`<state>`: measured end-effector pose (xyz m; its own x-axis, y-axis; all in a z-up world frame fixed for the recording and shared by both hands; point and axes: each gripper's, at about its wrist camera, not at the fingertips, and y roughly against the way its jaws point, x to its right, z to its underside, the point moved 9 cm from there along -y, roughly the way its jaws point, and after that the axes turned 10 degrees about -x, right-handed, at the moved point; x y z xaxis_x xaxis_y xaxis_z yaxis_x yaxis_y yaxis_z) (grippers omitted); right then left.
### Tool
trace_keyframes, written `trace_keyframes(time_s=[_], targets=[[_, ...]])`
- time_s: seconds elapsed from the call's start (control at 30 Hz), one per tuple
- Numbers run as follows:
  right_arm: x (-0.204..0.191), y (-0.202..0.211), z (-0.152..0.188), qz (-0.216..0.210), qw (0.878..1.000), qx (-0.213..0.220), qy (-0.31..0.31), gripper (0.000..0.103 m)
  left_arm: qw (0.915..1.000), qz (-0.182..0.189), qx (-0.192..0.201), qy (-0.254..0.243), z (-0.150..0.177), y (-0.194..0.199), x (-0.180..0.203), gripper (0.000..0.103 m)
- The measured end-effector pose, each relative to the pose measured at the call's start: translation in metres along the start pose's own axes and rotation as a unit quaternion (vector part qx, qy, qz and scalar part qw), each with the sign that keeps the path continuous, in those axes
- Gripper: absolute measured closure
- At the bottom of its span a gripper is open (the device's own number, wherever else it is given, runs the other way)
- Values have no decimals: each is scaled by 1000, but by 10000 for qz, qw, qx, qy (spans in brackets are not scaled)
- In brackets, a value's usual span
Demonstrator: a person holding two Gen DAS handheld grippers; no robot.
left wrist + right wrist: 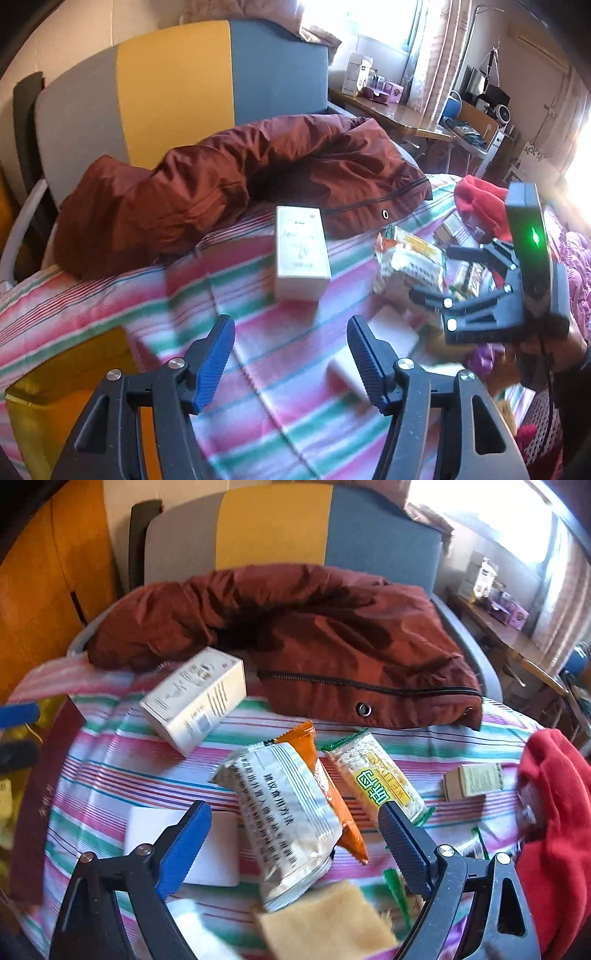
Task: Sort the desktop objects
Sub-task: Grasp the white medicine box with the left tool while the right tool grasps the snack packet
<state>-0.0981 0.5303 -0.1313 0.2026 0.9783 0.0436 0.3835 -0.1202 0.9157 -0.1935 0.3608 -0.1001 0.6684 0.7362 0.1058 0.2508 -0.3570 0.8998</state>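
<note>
A cream carton box lies on the striped cloth. My left gripper is open and empty, just short of the box. My right gripper is open, its jaws either side of a white and orange snack packet, not closed on it. A green-edged snack bar lies beside the right finger. A white flat card lies under the left finger. A tan sponge is at the bottom.
A maroon jacket is heaped behind the box. A red cloth lies at the right, with a small tan box next to it. A yellow and grey chair back stands behind. A dark red booklet lies at the left.
</note>
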Motion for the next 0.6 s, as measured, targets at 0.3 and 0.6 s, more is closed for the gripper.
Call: trace_keyframes(time_s=[0.3,0.6], targets=[[2,-24,-5,-120,9994,-227,228,16,9994,-121,-168,-283,-43,-51,6,34],[-3,-39,-5,-214,9983,-376,393,29,9973,-288,-538,-403,-61,-97,4,33]])
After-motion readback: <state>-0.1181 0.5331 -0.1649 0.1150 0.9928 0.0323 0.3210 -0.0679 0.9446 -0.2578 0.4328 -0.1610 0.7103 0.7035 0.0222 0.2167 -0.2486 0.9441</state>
